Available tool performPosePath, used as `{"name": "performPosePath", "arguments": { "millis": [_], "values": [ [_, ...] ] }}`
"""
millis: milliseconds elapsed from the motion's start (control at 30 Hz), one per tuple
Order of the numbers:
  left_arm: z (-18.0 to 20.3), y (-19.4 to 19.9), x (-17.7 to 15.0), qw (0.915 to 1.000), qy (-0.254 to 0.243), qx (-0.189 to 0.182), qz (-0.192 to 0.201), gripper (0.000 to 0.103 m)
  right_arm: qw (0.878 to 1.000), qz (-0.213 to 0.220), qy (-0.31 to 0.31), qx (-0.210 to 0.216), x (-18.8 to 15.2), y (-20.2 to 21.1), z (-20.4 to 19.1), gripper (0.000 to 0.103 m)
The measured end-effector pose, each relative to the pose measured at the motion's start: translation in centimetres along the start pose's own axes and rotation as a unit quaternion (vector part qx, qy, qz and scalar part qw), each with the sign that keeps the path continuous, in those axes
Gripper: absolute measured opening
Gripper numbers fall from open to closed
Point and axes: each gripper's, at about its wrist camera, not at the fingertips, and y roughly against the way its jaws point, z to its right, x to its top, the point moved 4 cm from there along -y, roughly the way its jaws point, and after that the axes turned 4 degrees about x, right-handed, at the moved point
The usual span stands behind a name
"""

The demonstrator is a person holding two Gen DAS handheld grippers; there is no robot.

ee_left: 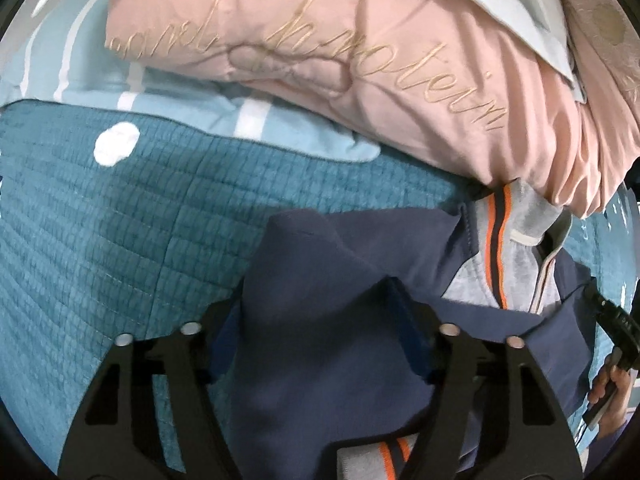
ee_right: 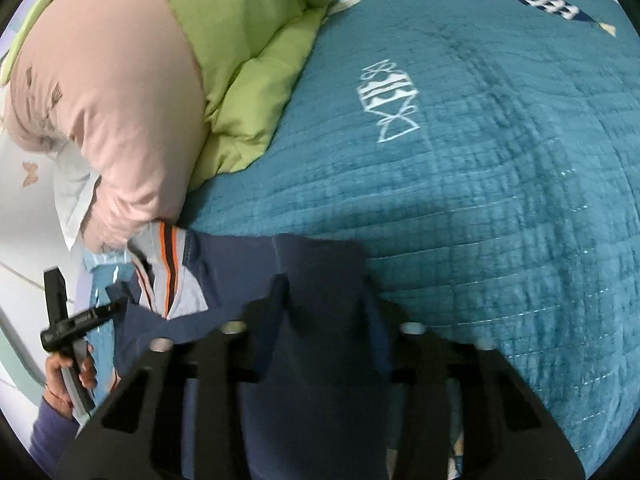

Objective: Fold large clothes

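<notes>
Only rightward: green quilt (ee_right: pixel 248 60) (folded)

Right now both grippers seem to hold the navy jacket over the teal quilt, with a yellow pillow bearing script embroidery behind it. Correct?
Not quite: the pillow with script embroidery is pink, not yellow, as the left wrist view shows. The rest stands: the left gripper and right gripper hold the navy jacket over the teal quilt.

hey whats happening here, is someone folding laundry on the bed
Yes. A person holds a gripper in each hand, and both the left gripper and right gripper are clamped on a navy garment with grey panels and orange stripes. It lies on a teal quilt, close to a pink duvet.
</notes>
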Motion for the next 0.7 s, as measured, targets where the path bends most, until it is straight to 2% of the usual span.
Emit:
{"name": "performPosePath", "arguments": {
  "millis": [67,100,133,233,433,600,700],
  "values": [
    [0.6,0.2,-0.1,0.9999,-0.011,0.001,0.005,0.04,1.0,0.003,0.01,-0.004,-0.5,0.0,-0.6,0.01],
    [0.9,0.3,-0.1,0.9998,-0.017,-0.004,0.004,0.021,1.0,0.008,0.012,0.001,-0.6,0.1,-1.0,0.01],
    [1.2,0.4,-0.2,0.9997,-0.02,-0.014,0.003,0.011,1.0,0.015,0.011,0.007,-0.7,0.4,-1.3,0.009],
    [1.5,2.0,-0.4,0.9992,-0.029,-0.021,0.019,0.009,0.999,0.035,0.01,0.031,-0.7,2.0,-2.5,0.009],
    [0.7,7.5,-1.5,0.9947,-0.032,-0.082,0.052,0.009,0.996,0.053,0.047,0.06,-2.1,6.9,-6.1,0.009],
    [0.0,12.7,-4.6,0.9891,-0.063,-0.114,0.069,0.008,0.994,0.047,0.075,0.068,-4.7,11.4,-9.3,0.009],
    [0.7,15.5,-7.9,0.9859,-0.099,-0.118,0.066,0.008,0.993,0.046,0.088,0.07,-7.0,14.6,-10.6,0.009]
  ]
}}
